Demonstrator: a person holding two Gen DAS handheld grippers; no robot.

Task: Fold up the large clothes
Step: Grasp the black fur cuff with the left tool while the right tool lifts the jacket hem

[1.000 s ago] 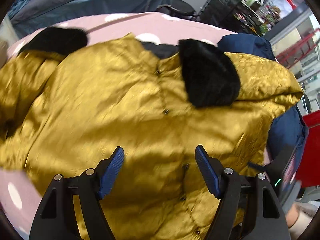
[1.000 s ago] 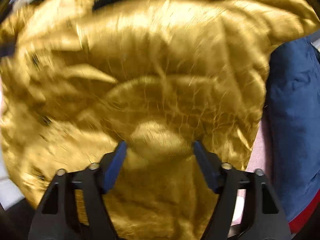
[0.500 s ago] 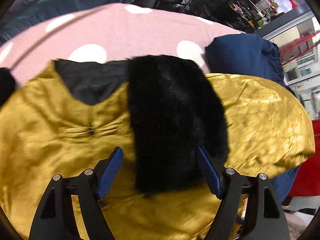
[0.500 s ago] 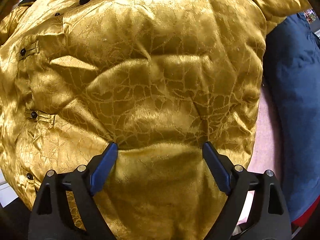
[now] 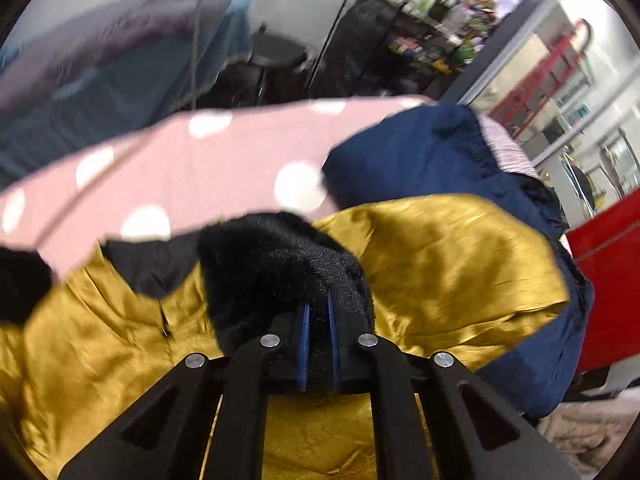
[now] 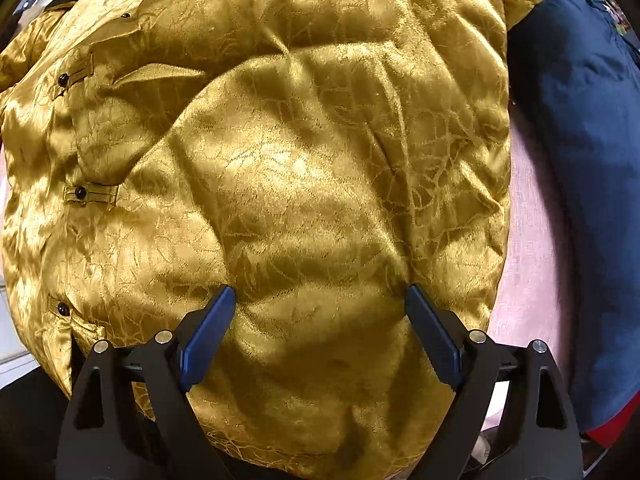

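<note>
My left gripper (image 5: 319, 316) has just closed and is now clamped on the black fur cuff (image 5: 280, 264), a pinch of the pile squeezed between the blue pads. The cuff ends a sleeve lying across the chest of the gold jacket (image 6: 304, 184). My right gripper (image 6: 322, 304) hangs straight over the jacket's lower body with its jaws wide apart, tips pressing into the puffy satin but gripping nothing.

The jacket is spread front up on the pink dotted sheet (image 5: 192, 168), buttons (image 6: 80, 192) done up along the placket left of my right gripper. Beyond the cuff, the collar opening shows black lining, and a second fur cuff (image 5: 20, 284) lies at the jacket's far-left edge. A navy garment (image 5: 420, 160) lies bunched against the jacket's right side.

I judge the fold to be at an early stage: the coat is laid out and one sleeve is in hand. That sleeve wants setting flat, the other sleeve follows, and then the body must be folded over. No body fold shows yet.
</note>
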